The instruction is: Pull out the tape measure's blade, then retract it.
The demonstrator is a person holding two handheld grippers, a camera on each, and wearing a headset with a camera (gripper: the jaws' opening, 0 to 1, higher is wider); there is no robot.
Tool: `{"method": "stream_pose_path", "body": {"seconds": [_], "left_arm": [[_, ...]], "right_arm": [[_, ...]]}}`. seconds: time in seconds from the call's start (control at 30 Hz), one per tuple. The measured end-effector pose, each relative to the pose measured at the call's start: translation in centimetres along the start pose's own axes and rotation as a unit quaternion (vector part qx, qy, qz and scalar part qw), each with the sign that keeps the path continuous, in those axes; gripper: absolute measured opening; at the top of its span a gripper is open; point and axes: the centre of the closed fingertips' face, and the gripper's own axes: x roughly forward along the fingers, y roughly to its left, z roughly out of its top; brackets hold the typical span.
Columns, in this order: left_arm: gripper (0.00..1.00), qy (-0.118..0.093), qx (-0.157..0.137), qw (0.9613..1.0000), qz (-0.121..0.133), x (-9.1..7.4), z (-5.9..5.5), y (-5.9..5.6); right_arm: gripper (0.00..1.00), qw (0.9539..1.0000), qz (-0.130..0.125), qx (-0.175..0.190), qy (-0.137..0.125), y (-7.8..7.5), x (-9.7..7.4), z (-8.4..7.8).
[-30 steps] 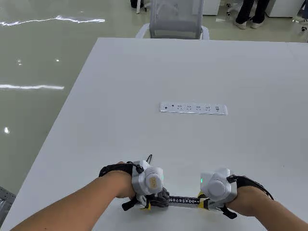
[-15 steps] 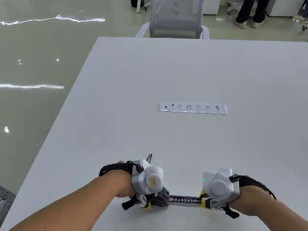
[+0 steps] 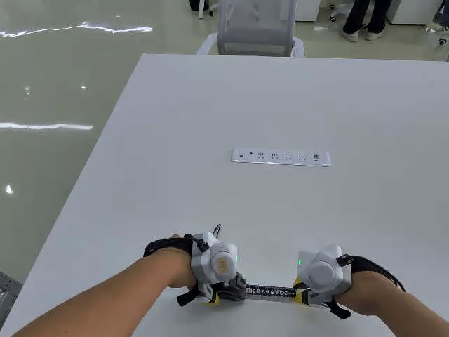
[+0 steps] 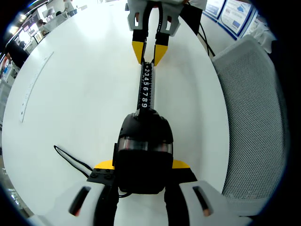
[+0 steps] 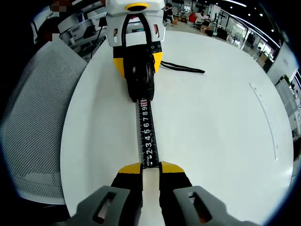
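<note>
fingers of the left gripper [image 3: 223, 292] clamp the black tape measure case [image 4: 143, 146] at the near edge of the white worktop [image 3: 280, 105]; fingers of the right gripper [image 3: 300, 295] pinch the tip of its short drawn-out blade [image 5: 146, 129].

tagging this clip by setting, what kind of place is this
Probably an office or lab: a large white table with a power strip on it, a mesh office chair at its far end, glossy floor around.
</note>
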Motion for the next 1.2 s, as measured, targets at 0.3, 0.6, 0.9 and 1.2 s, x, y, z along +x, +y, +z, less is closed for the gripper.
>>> {"method": "stream_pose_path", "body": {"seconds": [0.3, 0.6, 0.9, 1.2], "left_arm": [[0.33, -0.001, 0.0, 1.0, 0.0, 0.0, 0.1, 0.0], [0.33, 0.0, 0.0, 1.0, 0.0, 0.0, 0.0, 0.0], [0.33, 0.001, 0.0, 1.0, 0.0, 0.1, 0.0, 0.0], [0.33, -0.001, -0.001, 1.0, -0.001, 0.1, 0.1, 0.1]], "right_arm": [[0.1, 1.0, 0.002, -0.003, -0.001, 0.0, -0.1, 0.1], [0.1, 1.0, 0.004, -0.005, 0.007, 0.0, -0.2, -0.3], [0.1, 1.0, 0.002, -0.001, 0.007, -0.1, -0.4, -0.9], [0.1, 1.0, 0.001, -0.003, 0.005, -0.1, -0.8, -1.3]]}}
